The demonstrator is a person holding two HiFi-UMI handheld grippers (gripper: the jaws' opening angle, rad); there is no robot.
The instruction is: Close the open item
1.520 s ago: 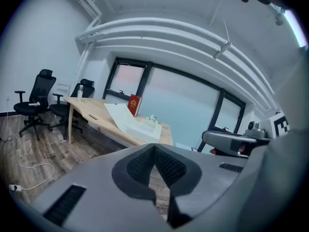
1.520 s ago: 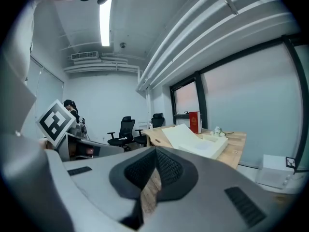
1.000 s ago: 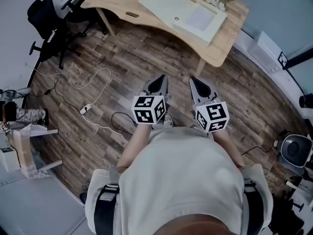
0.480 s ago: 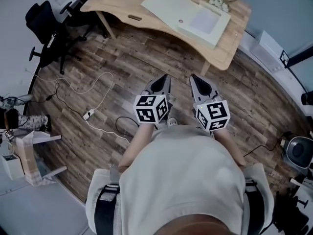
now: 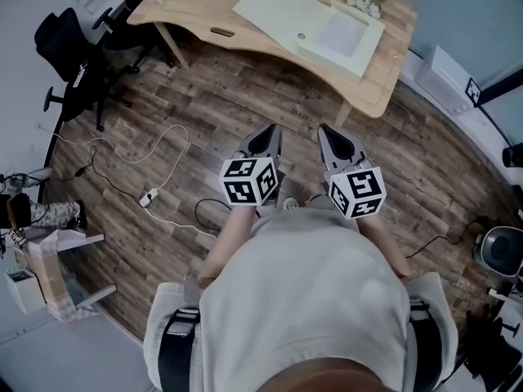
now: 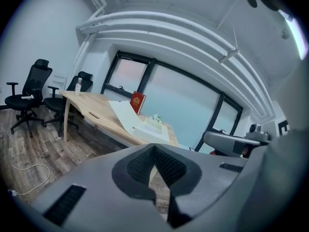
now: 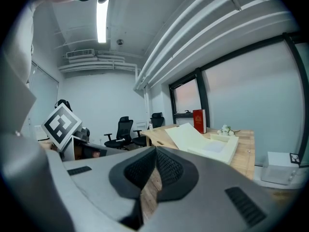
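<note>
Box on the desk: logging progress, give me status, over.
Left claw, right claw shut, empty, near body. Box lid open, on desk, beyond reach. Nothing blocking the way.

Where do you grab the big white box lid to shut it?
Probably the free edge of the pale cream flat lid, the edge farthest from the shallow cream box base. The lid leans open away from the base, so come from its outer side, at the head view's left, and swing it over.
</note>
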